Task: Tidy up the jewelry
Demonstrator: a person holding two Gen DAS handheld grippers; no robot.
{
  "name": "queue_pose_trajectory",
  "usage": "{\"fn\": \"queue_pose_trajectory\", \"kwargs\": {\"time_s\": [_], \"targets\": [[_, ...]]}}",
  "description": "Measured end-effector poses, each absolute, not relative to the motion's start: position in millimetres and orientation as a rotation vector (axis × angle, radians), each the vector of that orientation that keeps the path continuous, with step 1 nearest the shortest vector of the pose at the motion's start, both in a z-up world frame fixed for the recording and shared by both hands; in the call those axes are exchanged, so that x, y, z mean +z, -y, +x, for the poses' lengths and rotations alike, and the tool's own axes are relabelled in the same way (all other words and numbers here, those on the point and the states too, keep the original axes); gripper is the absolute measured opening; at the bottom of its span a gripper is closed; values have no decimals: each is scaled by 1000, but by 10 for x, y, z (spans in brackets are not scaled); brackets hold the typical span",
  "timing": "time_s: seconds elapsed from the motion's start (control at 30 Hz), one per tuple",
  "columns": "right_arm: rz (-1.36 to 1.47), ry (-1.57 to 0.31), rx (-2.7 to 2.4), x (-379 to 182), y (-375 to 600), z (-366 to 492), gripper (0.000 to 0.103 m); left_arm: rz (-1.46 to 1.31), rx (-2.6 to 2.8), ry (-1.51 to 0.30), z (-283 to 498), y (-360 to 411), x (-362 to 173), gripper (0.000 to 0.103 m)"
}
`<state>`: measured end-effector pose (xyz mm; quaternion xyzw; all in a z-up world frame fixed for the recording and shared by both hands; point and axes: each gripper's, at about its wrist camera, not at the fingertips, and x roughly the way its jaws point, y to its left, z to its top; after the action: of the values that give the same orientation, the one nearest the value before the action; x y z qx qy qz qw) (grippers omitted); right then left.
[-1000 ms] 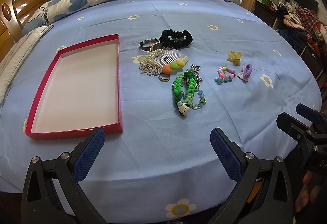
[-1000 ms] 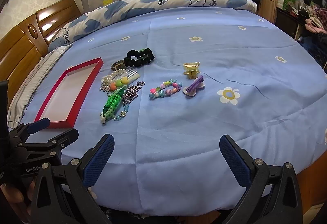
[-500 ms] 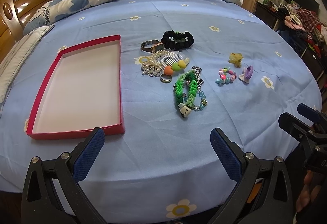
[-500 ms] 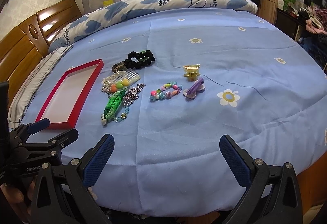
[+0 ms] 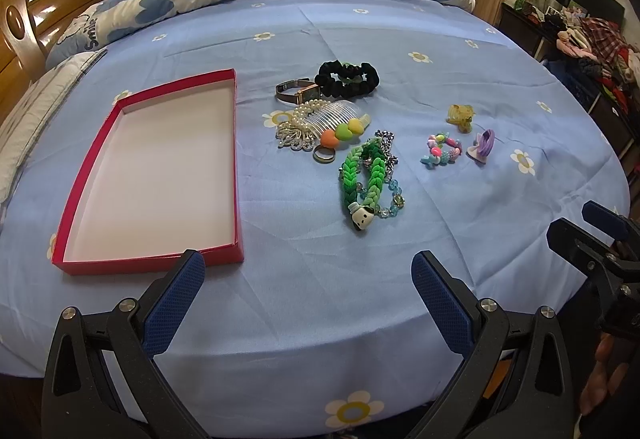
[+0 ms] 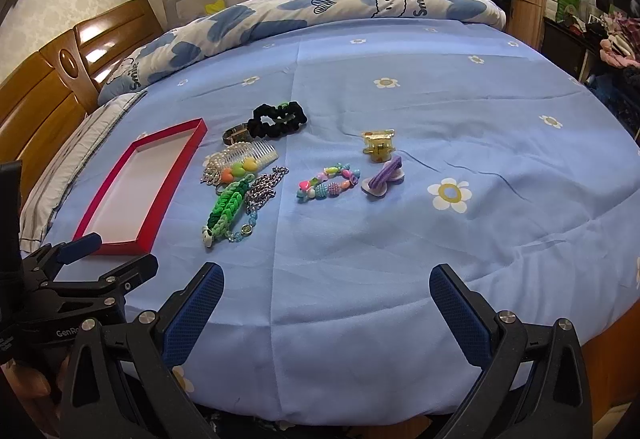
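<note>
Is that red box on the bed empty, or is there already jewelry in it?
Empty. The red box shows only its bare white bottom, and every piece, like the green braided bracelet, lies outside on the blue sheet.

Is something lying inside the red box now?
No. The red box shows only its bare white floor. No jewelry is in it. The left gripper finger covers a small part of the near wall only.

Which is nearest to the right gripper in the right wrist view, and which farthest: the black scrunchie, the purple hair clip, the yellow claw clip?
From the right gripper:
1. Purple hair clip, slightly right of centre.
2. Yellow claw clip, just behind it.
3. Black scrunchie, farthest, to the left.
</note>
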<state>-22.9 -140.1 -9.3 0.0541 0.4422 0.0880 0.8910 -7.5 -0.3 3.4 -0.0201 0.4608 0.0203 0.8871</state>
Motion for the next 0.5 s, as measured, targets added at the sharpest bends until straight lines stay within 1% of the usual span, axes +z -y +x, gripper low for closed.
{"fn": "queue_pose_trajectory", "kwargs": {"time_s": [0.5], "targets": [[117, -911, 184, -61, 1406, -235, 103, -41, 41, -962, -69, -3, 27, 103]]}}
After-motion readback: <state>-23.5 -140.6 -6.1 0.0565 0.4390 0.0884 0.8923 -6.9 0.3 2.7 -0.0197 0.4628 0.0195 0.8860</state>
